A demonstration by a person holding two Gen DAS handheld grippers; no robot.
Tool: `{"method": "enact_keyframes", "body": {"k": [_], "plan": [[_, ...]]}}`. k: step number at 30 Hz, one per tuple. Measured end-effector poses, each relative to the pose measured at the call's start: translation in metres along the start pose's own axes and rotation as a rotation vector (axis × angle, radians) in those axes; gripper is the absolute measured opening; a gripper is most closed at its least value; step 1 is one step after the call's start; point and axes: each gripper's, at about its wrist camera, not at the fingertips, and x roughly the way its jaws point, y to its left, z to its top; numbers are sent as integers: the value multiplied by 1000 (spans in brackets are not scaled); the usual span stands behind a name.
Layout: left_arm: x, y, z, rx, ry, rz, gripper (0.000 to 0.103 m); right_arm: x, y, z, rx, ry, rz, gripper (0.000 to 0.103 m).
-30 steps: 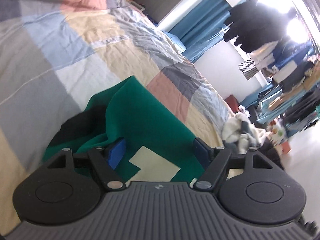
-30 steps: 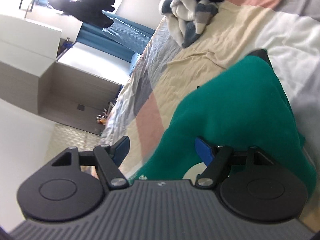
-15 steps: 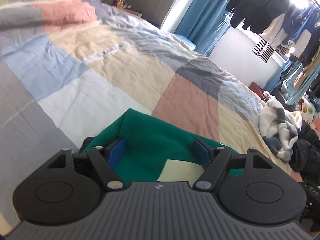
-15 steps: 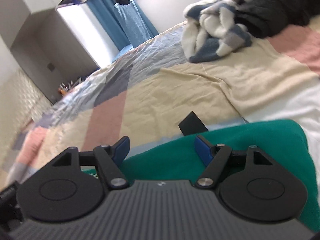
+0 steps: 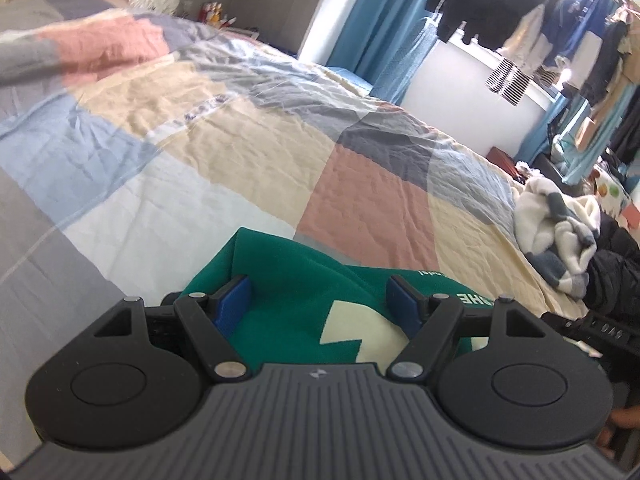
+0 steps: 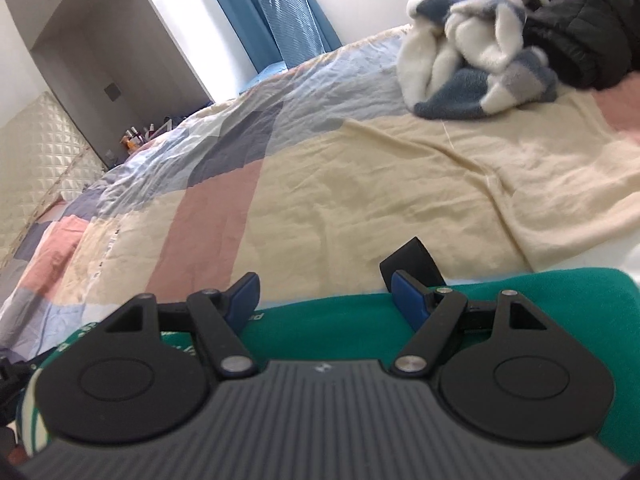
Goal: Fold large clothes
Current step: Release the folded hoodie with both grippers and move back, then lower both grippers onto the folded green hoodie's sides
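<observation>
Left gripper — jaws spread wide, pads clear of the cloth, poised over the green sweatshirt. Right gripper likewise: jaws apart, nothing pinched, above the sweatshirt's far edge. The sweatshirt lies on the patchwork bedspread. A fleece garment sits well apart, farther along the bed.

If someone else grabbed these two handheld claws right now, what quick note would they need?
Left gripper: open, over the green garment, nothing pinched.
Right gripper: open, over the same garment's far edge, near a black strap poking out from under it.
The garment lies bunched on the patchwork bedspread, cream print facing up.
A white and blue fleece and a black jacket are heaped further away.
Done: the green garment seems partly folded.
Left: finish and tidy it, then probably the heap.
</observation>
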Motion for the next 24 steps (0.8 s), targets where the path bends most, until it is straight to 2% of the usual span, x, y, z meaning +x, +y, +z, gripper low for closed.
{"method": "enact_keyframes", "body": {"k": [5, 8, 13, 16, 19, 24], "plan": [[-24, -14, -1, 79, -46, -19, 78, -44, 15, -8, -88, -42, -5, 75], [-39, -25, -5, 134, -70, -58, 78, -71, 23, -19, -130, -76, 5, 75], [-58, -42, -19, 234, -83, -79, 77, -97, 38, -36, -215, -109, 4, 74], [-61, -46, -27, 282, -78, -73, 77, -104, 47, -47, -278, -125, -15, 74], [-57, -46, -29, 302, -53, -66, 77, -99, 49, -57, -312, -98, -42, 74], [-40, -41, -32, 305, 3, -57, 78, -83, 40, -59, -254, -73, -35, 79]]}}
